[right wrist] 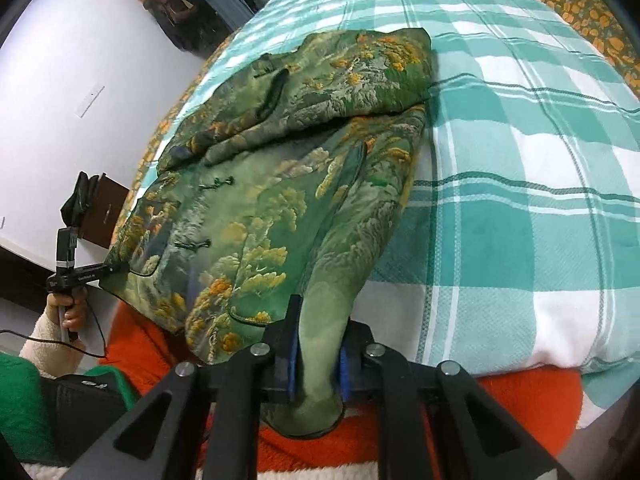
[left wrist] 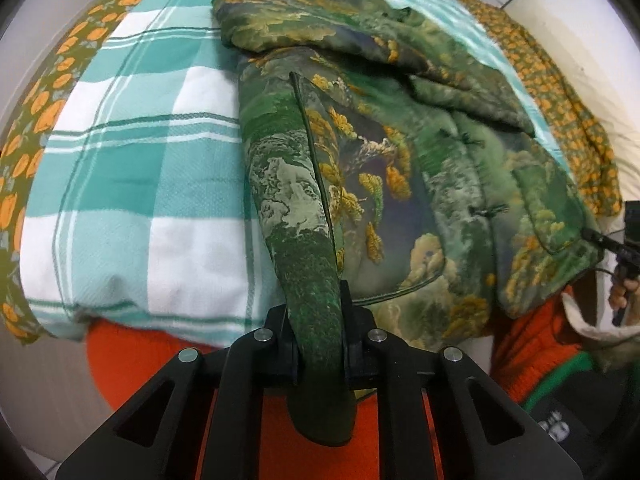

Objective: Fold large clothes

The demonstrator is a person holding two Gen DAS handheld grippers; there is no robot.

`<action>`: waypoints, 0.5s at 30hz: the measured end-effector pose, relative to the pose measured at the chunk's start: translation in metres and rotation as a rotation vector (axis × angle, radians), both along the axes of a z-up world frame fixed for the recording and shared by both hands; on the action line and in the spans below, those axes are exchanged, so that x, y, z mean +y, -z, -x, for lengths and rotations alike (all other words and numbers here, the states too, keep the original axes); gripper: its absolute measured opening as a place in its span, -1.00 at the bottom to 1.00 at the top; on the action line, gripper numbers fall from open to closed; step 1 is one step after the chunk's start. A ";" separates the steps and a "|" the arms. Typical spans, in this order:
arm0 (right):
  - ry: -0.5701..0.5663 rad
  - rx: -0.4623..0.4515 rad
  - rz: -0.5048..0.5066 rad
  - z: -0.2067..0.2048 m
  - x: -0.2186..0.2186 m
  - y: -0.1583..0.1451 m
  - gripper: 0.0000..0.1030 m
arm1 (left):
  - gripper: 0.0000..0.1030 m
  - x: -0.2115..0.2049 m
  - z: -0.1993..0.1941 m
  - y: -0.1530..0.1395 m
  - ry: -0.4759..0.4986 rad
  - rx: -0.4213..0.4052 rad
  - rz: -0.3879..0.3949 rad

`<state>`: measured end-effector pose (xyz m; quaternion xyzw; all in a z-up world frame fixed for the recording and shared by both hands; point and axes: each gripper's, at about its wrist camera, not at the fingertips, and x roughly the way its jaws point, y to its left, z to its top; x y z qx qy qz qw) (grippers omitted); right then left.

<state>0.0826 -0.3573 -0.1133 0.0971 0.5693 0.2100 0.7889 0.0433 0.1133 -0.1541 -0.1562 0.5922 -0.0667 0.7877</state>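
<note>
Left claw (left wrist: 320,344) and right claw (right wrist: 318,360), both angled steeply down, clamped on jacket (left wrist: 400,168) hem above bed (left wrist: 140,184).

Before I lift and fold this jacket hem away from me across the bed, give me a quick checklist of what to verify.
1. Left gripper fingers clamped on the jacket hem: ok, fabric pinched between them.
2. Right gripper clamped on the hem at the other corner: ok, cloth bunched between the blue pads.
3. Sleeve already folded across the jacket's upper part: ok.
4. Checked bedspread beside and beyond the jacket bare: ok in both views.
5. Frog-button front closed and flat: ok near the hem; higher up cannot tell.
6. Equal amount of hem in each grip: cannot tell.
</note>
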 end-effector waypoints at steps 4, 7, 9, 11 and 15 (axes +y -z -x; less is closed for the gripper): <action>-0.018 0.026 -0.008 0.012 -0.004 -0.004 -0.72 | -0.76 -0.002 0.033 -0.005 0.056 0.034 -0.003; -0.020 0.066 -0.050 0.024 -0.012 -0.006 -0.73 | -0.76 0.004 0.061 -0.009 0.073 0.072 0.042; 0.008 0.086 -0.125 0.027 -0.020 -0.011 -0.73 | -0.76 0.020 0.069 -0.024 0.025 0.046 0.137; 0.048 0.069 -0.223 0.022 -0.028 -0.023 -0.73 | -0.77 0.035 0.064 -0.040 -0.018 -0.012 0.203; 0.076 -0.042 -0.335 -0.023 -0.033 -0.043 -0.73 | -0.77 0.065 0.025 -0.070 -0.096 -0.163 0.279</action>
